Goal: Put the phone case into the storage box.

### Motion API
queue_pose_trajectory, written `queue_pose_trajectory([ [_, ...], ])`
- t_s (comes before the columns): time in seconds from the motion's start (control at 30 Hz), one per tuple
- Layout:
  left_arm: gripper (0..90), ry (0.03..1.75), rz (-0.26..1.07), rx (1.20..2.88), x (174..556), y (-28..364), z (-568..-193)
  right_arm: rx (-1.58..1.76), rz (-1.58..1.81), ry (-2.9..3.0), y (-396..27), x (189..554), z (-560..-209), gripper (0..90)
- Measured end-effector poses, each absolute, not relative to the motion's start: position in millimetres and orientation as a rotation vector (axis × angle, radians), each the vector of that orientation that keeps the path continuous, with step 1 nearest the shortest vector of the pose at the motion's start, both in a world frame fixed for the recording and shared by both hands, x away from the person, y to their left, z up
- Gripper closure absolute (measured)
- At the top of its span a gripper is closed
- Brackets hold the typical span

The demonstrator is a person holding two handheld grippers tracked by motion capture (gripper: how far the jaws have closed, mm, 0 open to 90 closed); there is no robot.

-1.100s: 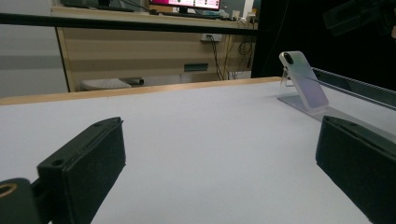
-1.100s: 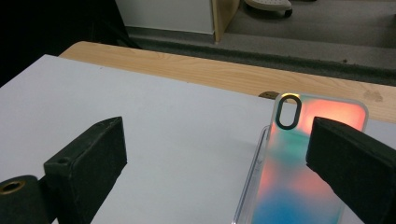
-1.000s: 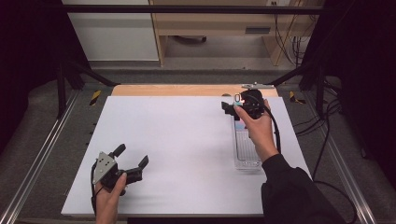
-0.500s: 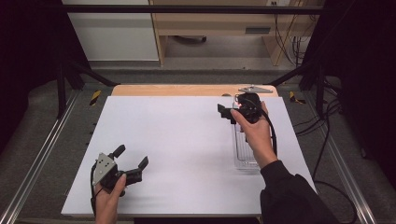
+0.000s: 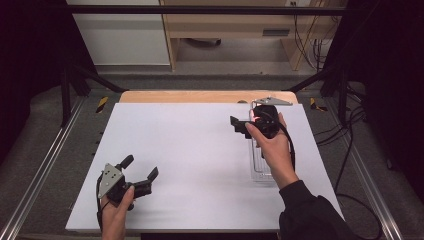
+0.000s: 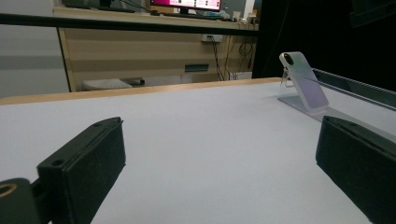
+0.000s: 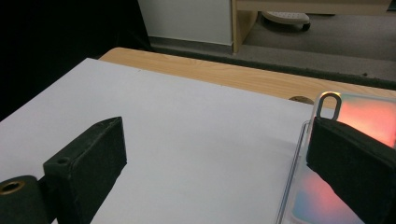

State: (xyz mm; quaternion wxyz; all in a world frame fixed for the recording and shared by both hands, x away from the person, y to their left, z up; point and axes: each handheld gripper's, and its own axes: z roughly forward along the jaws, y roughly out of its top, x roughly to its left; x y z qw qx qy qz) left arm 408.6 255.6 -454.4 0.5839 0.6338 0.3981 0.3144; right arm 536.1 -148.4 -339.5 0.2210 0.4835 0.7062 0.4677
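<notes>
At the near left of the tabletop (image 5: 200, 150) the left gripper (image 5: 137, 172) rests low with its jaws spread and nothing between them; it looks idle, well apart from the work. Across the white sheet to the right, the phone (image 6: 303, 81) leans tilted on a clear stand (image 6: 299, 101) near the far right corner, camera end up, its back showing a pale iridescent sheen. The right gripper (image 5: 240, 125) hovers just beside and above it, jaws spread wide; in the right gripper view one jaw overlaps the phone's (image 7: 359, 116) edge, though I cannot tell whether it touches. Judging by this, the grasp is only being lined up: the phone sits on its stand, not yet pinched or lifted, so closing and moving it remain. No brand, label or readable writing shows on the phone or stand.
</notes>
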Motion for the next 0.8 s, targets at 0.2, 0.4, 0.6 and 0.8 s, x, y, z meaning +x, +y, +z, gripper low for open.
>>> queue_pose_trajectory([
  [0.2, 1.1, 0.927, 0.734, 1.482, 408, 255, -454, 1.311, 1.303, 1.96, -149, 525, -336, 5.1],
  [0.4, 1.1, 0.932, 0.743, 1.479, 408, 256, -454, 1.307, 1.308, 1.955, -156, 518, -333, 5.1],
  [0.6, 1.0, 0.93, 0.743, 1.477, 409, 253, -453, 1.311, 1.31, 1.956, -162, 514, -331, 4.9],
  [0.8, 1.0, 0.923, 0.742, 1.488, 409, 252, -454, 1.288, 1.317, 1.962, -168, 509, -329, 4.6],
])
